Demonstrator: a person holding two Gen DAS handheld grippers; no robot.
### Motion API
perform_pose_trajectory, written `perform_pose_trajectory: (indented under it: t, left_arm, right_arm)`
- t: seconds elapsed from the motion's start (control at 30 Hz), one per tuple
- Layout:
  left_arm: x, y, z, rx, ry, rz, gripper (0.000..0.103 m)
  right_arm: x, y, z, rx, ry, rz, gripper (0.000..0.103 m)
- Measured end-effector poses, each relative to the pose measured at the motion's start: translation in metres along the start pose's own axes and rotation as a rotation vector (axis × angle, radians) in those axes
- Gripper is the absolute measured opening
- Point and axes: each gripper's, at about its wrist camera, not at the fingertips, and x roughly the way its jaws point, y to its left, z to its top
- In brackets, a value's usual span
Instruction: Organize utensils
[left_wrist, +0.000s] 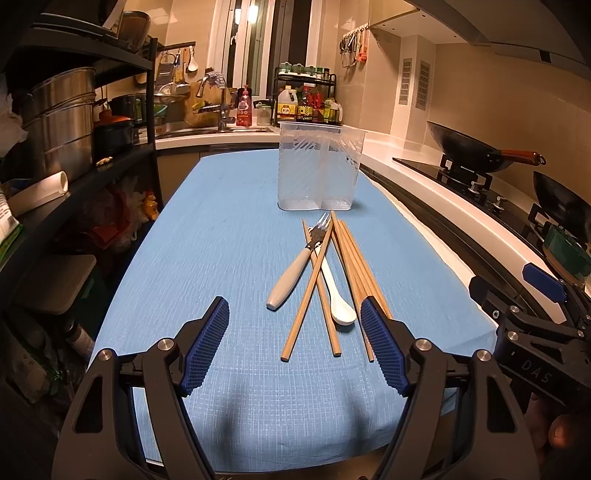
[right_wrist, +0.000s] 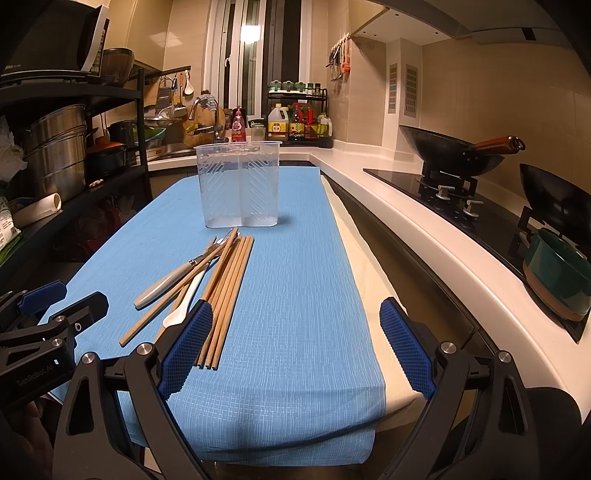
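Now the blue-clothed bench (left_wrist: 221, 229) carries the clear two-compartment plastic holder (left_wrist: 318, 170), empty, with wooden chopsticks (left_wrist: 354, 266), grey-handled fork (left_wrist: 295, 269) and white spoon (left_wrist: 338, 295) piled before it. Both the left gripper (left_wrist: 295, 343) and the right gripper (right_wrist: 295, 339) hover wide open, holding nothing; best lift one loose top chopstick first.

Blue-clothed table (left_wrist: 229, 221): utensil holder (left_wrist: 319, 168), chopsticks (left_wrist: 354, 258), fork (left_wrist: 295, 266), spoon (left_wrist: 338, 295).

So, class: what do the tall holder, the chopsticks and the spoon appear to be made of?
Holder: translucent plastic, probably; you see through its ribbed, frosted walls.
Chopsticks: wood or bamboo, judging by the matt tan colour; grain too fine to tell.
Spoon: glossy white, ceramic or plastic; the look leaves it open.
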Motion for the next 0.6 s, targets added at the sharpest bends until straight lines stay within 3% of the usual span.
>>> perform_pose_trajectory:
  t: [0.6]
  left_arm:
    - [0.0002,-0.0021,-0.0008,-0.001,0.0,0.0,0.071]
  right_arm:
    - [0.0,0.0009,0.0002,-0.004,0.001,0.001,0.09]
